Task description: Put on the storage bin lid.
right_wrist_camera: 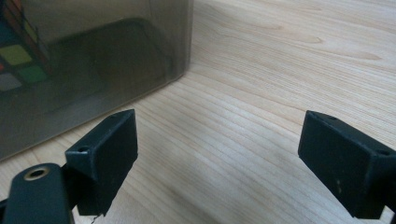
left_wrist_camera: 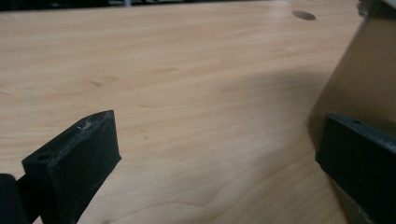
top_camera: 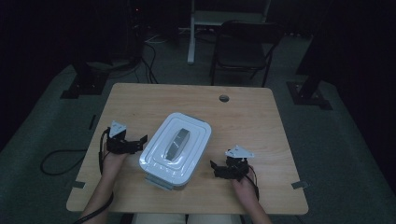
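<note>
With both the left gripper (top_camera: 142, 140) and right gripper (top_camera: 212, 166) spread wide beside the lidded box (top_camera: 175, 149), each should close squarely on its near side wall before lifting.

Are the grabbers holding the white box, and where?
No. Both are open with nothing between the fingers. The left gripper and right gripper sit on either side of the lidded box, not gripping it.
</note>
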